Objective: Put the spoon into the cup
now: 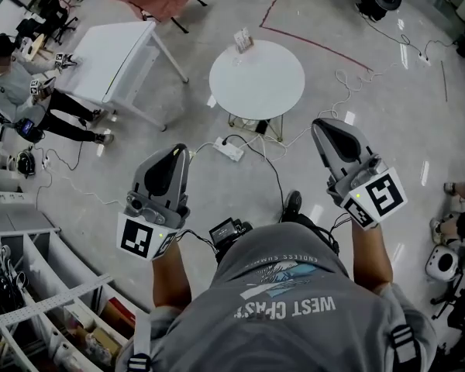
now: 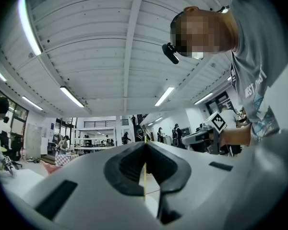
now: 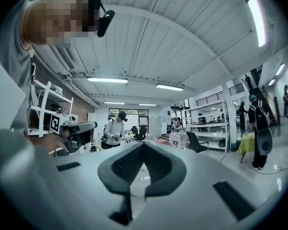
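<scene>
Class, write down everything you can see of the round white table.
The round white table has a smooth circular top, plastic or painted by its look, level on a thin frame that shows only under its near edge. It stands on the grey floor ahead of the person. One small object sits near its far left rim, too small to identify. A white power strip lies on the floor before it.

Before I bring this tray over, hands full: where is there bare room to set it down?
The round white table is bare except a small object at its far edge. The rectangular white table looks bare beside the seated person. Crowded: floor under the round table, with power strip and cables.
</scene>
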